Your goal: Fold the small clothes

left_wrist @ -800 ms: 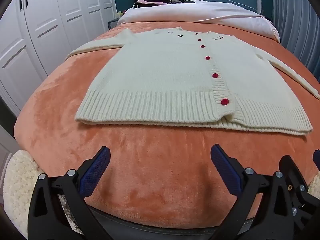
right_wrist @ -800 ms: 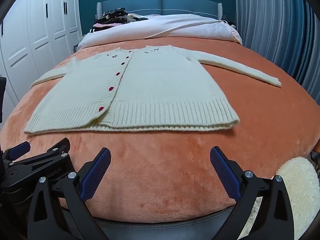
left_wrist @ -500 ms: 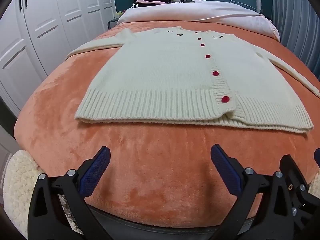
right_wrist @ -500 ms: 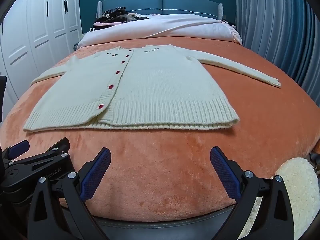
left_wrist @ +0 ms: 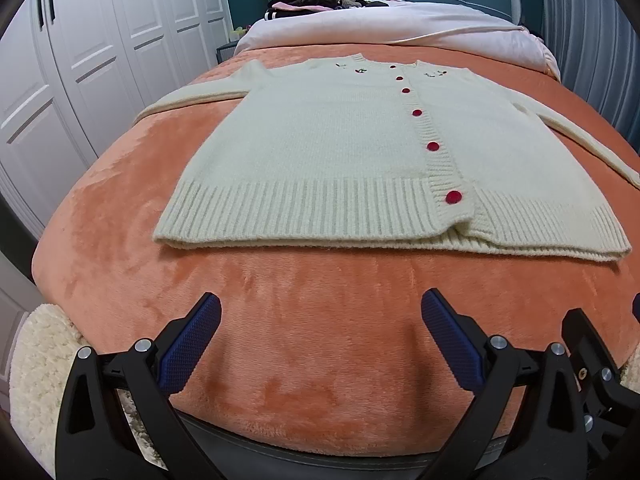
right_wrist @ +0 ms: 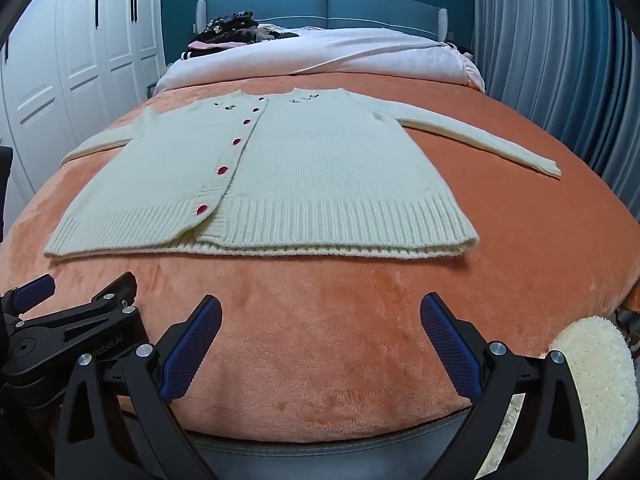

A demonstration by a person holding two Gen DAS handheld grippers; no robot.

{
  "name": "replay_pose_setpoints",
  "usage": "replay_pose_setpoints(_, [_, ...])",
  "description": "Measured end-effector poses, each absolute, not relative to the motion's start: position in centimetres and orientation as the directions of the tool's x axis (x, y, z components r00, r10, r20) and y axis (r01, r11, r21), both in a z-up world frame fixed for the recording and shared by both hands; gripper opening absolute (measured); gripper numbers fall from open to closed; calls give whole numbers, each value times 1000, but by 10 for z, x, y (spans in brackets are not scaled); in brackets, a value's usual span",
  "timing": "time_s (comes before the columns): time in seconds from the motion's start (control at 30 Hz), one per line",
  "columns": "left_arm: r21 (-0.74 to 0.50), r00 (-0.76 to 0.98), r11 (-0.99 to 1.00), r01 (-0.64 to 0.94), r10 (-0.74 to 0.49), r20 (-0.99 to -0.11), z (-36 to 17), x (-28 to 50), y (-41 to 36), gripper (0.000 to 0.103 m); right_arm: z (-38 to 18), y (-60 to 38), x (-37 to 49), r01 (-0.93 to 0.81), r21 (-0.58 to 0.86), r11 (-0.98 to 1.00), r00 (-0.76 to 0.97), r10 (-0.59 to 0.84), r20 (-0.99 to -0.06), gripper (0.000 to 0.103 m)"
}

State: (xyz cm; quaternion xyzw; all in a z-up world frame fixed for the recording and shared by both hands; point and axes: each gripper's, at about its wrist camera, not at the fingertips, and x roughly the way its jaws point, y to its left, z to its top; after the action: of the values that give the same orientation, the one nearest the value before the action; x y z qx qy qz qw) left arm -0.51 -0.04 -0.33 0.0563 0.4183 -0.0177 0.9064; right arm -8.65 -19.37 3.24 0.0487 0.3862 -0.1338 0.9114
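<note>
- Orange blanket (left_wrist: pixel 312 320) on the bed carries the cream cardigan (left_wrist: pixel 328 152), flat, buttoned, sleeves out; my left gripper (left_wrist: pixel 320 334) hangs short of its hem, jaws apart, empty.
- Right view: cardigan (right_wrist: pixel 320 176) unfolded, right gripper (right_wrist: pixel 320 334) spread wide, touching nothing. I judge no fold begun.

A cream knitted cardigan (left_wrist: pixel 328 148) lay flat and face up on the orange blanket (left_wrist: pixel 320 300), buttoned shut with a row of red buttons (left_wrist: pixel 453 197) down its front. Its ribbed hem (right_wrist: pixel 320 220) ran along the blanket's near edge, collar toward the far edge. Both sleeves were spread outward, the right sleeve (right_wrist: pixel 480 140) reaching toward the right edge.
</note>
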Motion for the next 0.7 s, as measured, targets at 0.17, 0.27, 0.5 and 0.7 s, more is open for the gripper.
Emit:
replay_pose_setpoints(0.17, [89, 650, 993, 79, 16, -759, -3, -5, -1, 98, 31, -194, -85, 281, -16, 960, 663, -206, -720, 98])
replay_pose_setpoints(0.27, [89, 651, 993, 79, 16, -759, -3, -5, 0, 97, 31, -194, -85, 281, -17, 960, 663, -207, -719, 98])
replay_pose_setpoints(0.5, [91, 654, 993, 79, 18, -757, -4, -5, 1, 97, 30, -193, -87, 278, -20, 960, 663, -207, -720, 98])
replay_pose_setpoints(0.7, [90, 654, 993, 78, 17, -757, -4, -5, 1, 97, 30, -193, -87, 279, -20, 960, 662, -207, -721, 98])
